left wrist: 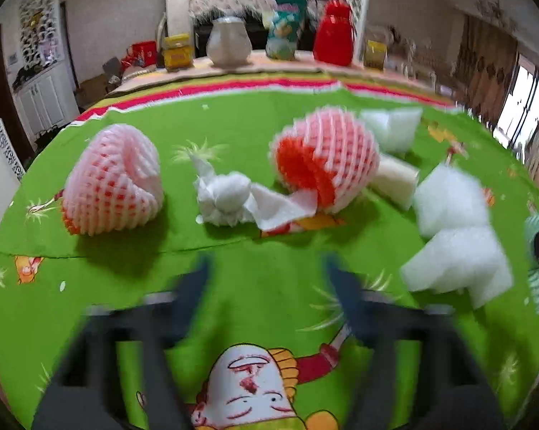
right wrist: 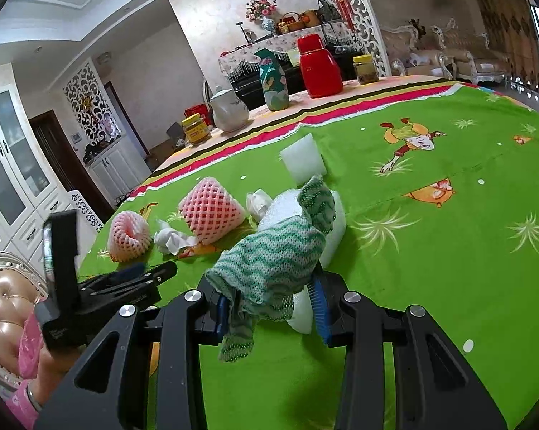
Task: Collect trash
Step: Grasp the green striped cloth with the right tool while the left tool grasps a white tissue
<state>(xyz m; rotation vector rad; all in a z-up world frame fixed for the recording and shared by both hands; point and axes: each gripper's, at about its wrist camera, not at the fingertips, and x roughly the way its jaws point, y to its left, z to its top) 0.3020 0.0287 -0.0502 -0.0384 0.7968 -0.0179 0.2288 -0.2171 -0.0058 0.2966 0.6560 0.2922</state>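
- Right gripper (right wrist: pixel 269 308) pinching a green-white mesh cloth (right wrist: pixel 273 261) between its blue pads (right wrist: pixel 321 308); cloth bunched, one end sticking up, a frayed end hanging below the fingers.
- White foam pieces (right wrist: pixel 294 211) just behind the cloth, touching it; whether the right fingers also grip foam, cannot tell.
- Left gripper (left wrist: pixel 265 276) fingers spread apart, nothing between them, blurred, above the green tablecloth (left wrist: pixel 255 118) near its front edge.
- Same left gripper (right wrist: pixel 133 279) seen from the right wrist at lower left, held in a hand (right wrist: pixel 54 369) with a pink sleeve.
- Trash ahead of left gripper, mid-table: pink foam fruit net (left wrist: pixel 113 184) on the left, crumpled white tissue (left wrist: pixel 230 197) centre, second pink net (left wrist: pixel 330 157) with orange inside on the right, touching the tissue's loose flap.
- White foam blocks (left wrist: pixel 455 236) toward the right edge of the table; another foam block (left wrist: pixel 393 127) behind the second net.
- Far edge of the table: yellow-lid jar (left wrist: pixel 177 52), white jug (left wrist: pixel 229 41), teal bag (left wrist: pixel 285 28), red flask (left wrist: pixel 333 34), second jar (right wrist: pixel 366 68).
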